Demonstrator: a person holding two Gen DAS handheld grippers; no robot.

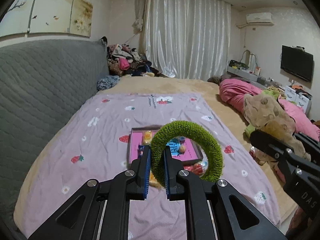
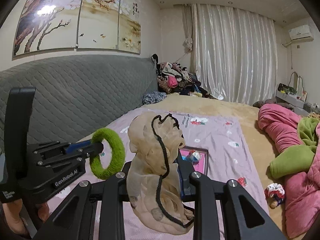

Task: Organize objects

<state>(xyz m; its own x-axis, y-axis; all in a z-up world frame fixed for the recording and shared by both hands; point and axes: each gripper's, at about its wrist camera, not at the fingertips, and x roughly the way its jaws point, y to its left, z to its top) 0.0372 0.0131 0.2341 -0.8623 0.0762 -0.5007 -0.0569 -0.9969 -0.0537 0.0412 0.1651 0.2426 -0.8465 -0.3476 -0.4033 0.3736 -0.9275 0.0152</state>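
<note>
At frame centre, the left gripper (image 1: 157, 156) pinches a fuzzy green fabric ring (image 1: 212, 146); the right gripper (image 2: 156, 172) clamps a sheer beige black-trimmed scrunchie (image 2: 154, 160) above the pink shallow tray (image 2: 202, 160).

"GenRobot.AI" on left gripper (image 2: 96, 147) body | "DAS" on right gripper (image 1: 276, 140) body

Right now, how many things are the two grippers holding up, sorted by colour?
Green: 1, the fuzzy green ring, pinched by the left gripper.
Beige: 1, the sheer beige scrunchie with black trim, held in the right gripper.
Total: 2 things held, both lifted above the pink tray on the bed.
</note>
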